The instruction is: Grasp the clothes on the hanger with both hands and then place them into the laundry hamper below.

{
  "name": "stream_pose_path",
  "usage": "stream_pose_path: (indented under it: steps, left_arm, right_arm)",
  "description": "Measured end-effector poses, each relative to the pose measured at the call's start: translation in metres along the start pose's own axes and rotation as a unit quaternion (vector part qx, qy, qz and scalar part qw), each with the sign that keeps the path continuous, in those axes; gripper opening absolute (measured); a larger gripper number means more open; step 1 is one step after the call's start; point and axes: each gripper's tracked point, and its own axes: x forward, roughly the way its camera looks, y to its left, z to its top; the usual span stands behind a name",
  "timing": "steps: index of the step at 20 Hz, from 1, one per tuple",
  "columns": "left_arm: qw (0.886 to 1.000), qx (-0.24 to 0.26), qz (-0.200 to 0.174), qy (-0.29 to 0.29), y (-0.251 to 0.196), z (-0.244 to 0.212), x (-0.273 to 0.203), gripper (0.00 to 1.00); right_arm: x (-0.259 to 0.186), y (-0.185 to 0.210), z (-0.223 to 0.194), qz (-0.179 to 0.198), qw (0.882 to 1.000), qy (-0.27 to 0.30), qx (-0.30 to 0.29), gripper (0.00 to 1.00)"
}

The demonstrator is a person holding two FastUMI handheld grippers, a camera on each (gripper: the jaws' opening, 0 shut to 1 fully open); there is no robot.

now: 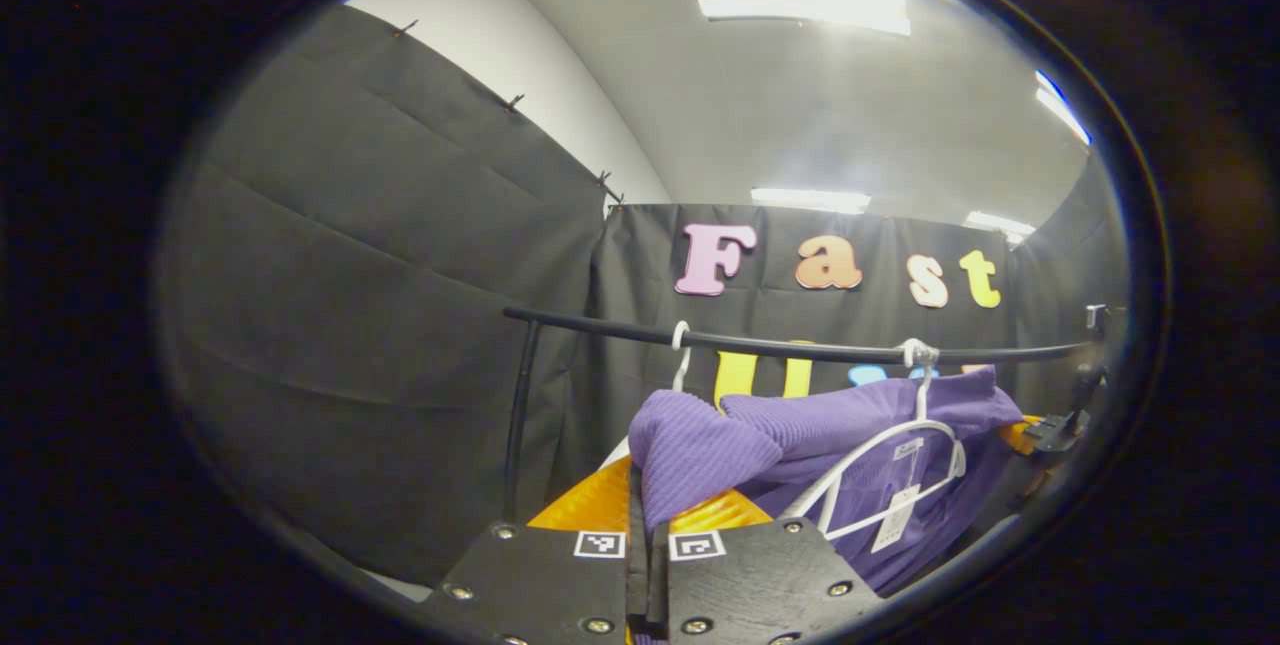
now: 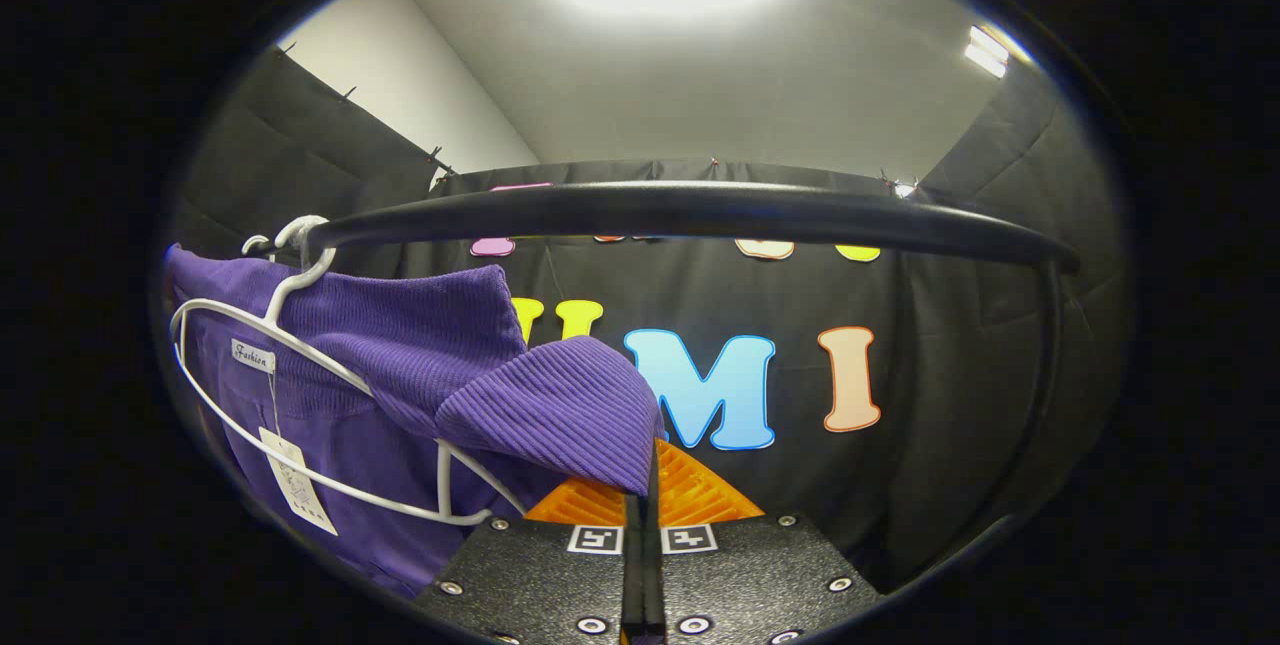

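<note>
Under the rail [image 2: 700, 210] — purple garment [image 2: 560, 405] in both grippers' pinch

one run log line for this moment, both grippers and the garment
left gripper: shut on purple garment | right gripper: shut on purple garment | white hanger: hooked on black rail | stage: grasped, not lowered

You are looking at a black round metal clothes rail [image 1: 800, 345] running across the booth, standing on a black upright post [image 1: 518, 415] at its end. A white plastic hanger [image 1: 880, 470] is hooking over the rail, and a second white hook [image 1: 681, 350] is sitting on it nearby. A purple ribbed knit garment [image 1: 850, 425] is draping over the hanger, a paper tag [image 1: 897, 515] dangling from it.

In the right gripper view, the rail [image 2: 700, 210] is curving close overhead, with the hanger [image 2: 300, 325] carrying the garment [image 2: 420, 365] near its far end.
</note>
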Motion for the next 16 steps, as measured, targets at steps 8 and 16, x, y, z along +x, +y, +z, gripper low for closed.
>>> stream_pose_path:
  steps: [8,16]
  left_arm:
    - [0.999,0.005,-0.013,0.037,0.002,-0.051,0.003,0.01]
    - [0.997,-0.039,-0.008,0.071,-0.004,-0.099,-0.011,0.01]
  right_arm:
    - [-0.002,-0.006,-0.012,-0.006,1.0,0.013,-0.025,0.0]
    - [-0.008,-0.008,-0.028,0.001,0.999,0.027,-0.04,0.0]
